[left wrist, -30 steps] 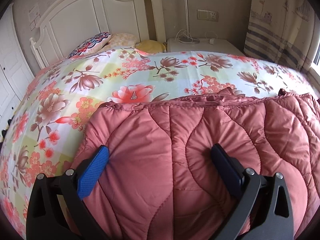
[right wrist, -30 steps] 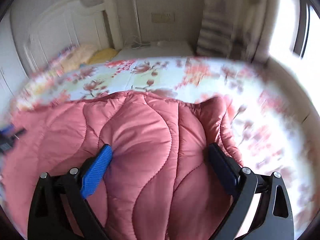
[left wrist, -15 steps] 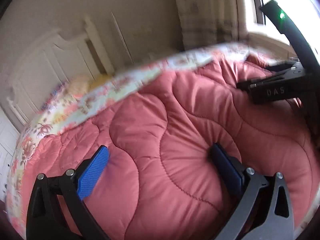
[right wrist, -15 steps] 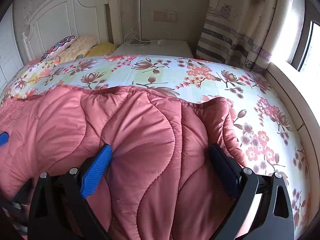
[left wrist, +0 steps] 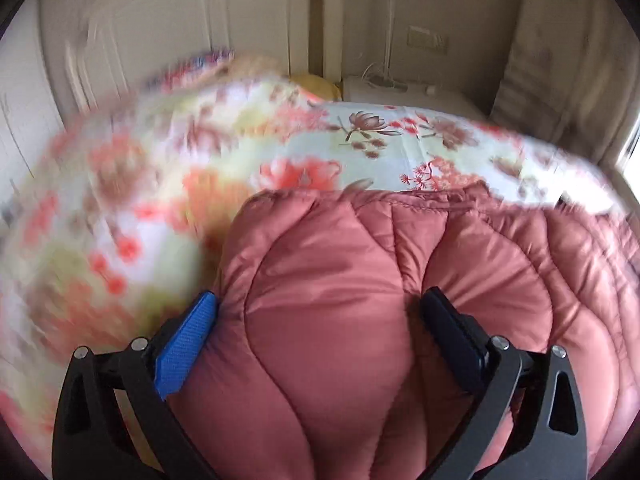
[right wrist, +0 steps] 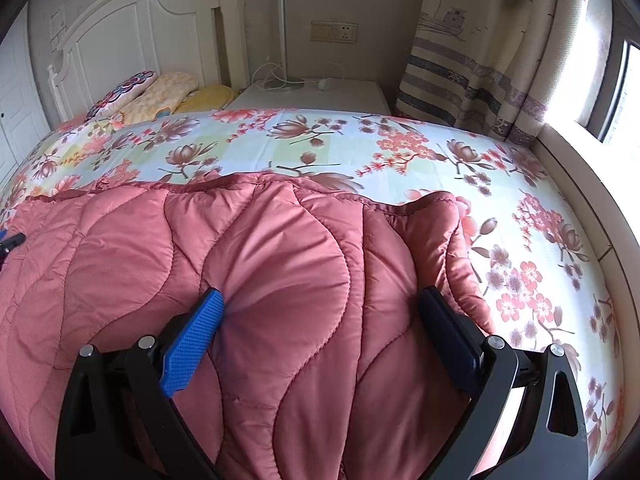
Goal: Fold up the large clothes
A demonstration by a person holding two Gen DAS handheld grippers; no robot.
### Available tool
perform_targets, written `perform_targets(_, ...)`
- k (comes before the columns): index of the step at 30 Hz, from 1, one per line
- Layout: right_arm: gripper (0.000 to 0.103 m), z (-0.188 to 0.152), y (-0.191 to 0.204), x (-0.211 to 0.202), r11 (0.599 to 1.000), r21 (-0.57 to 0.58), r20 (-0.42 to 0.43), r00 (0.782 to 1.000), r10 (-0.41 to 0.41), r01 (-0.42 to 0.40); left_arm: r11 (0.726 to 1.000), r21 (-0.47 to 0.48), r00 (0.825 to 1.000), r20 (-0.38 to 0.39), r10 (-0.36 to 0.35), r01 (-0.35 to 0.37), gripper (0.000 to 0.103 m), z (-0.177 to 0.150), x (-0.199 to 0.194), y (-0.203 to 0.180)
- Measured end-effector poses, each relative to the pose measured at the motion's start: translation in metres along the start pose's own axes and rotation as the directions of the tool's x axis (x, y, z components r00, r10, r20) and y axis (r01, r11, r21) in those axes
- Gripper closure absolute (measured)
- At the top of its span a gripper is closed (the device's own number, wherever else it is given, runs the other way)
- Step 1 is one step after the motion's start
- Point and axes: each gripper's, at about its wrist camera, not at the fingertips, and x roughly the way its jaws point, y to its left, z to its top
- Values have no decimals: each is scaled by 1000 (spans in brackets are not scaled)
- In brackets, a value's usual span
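Observation:
A large pink quilted coat [right wrist: 248, 264] lies on a bed with a floral sheet [right wrist: 320, 140]. My right gripper [right wrist: 320, 304] has its jaws wide apart, with a bulge of the coat's right part pressed between the fingers. My left gripper [left wrist: 320, 308] is also wide apart, with the coat's left end [left wrist: 332, 292] bulging between its fingers. A tip of the left gripper shows at the far left edge of the right wrist view [right wrist: 10, 240]. Whether either gripper squeezes the fabric is not clear.
A white headboard [right wrist: 132, 36] and pillows [right wrist: 160, 96] are at the far left. A white nightstand [right wrist: 316, 94] with a lamp pole and cables stands behind the bed. A striped curtain [right wrist: 480, 60] and a bright window [right wrist: 616, 92] are on the right.
The left wrist view swung away from the right gripper, back toward the headboard, and is blurred with motion. The right gripper has stayed nearly still on the coat.

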Motion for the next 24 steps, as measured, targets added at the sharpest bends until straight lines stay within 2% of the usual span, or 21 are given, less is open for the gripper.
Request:
perform_targets(5,8,3,-1,0,1000,5,-20,1000,7,-7,993,53,995,27,101,-102,2,0,2,-14)
perform_targets(6,10,5,0,-6,1000,12,-18,1000,-17,17,992,61,993,29,111,-113,2,0,3,-16)
perform_targets(8,10,8,13,-32,999,2,48,998,-44,44,993,56,994,28,104,-105,2,0,2,-19)
perform_targets(10,9,8,42,-66,999,-43,132,991,22,-16,994,50,995,26,97,-98,2,1,3,-21)
perform_targets(12,7,3,85,-89,989,-135,176,980,91,-67,993,54,994,26,103,-105,2,0,3,-20)
perform_targets(15,6,-9,147,-85,937,-316,115,975,191,-147,994,49,995,24,97,-98,2,0,5,-16)
perform_targets(17,6,-24,180,-66,904,-406,64,983,174,-134,995,44,996,20,90,-91,2,-1,3,-11)
perform_targets(18,6,-30,182,-54,901,-413,46,985,165,-132,995,38,996,19,87,-88,2,-1,3,-10)
perform_targets(19,5,-31,177,-48,907,-387,35,981,191,-163,996,34,996,17,84,-84,2,-1,3,-9)
perform_targets(20,5,-31,164,-46,917,-332,16,971,238,-220,996,33,997,16,82,-82,2,-1,3,-9)
perform_targets(22,5,-27,135,-48,931,-249,7,961,277,-267,995,37,996,17,89,-89,2,-1,3,-10)
perform_targets(24,5,-24,111,-53,957,-229,39,981,191,-177,995,39,996,15,92,-93,2,-1,3,-11)
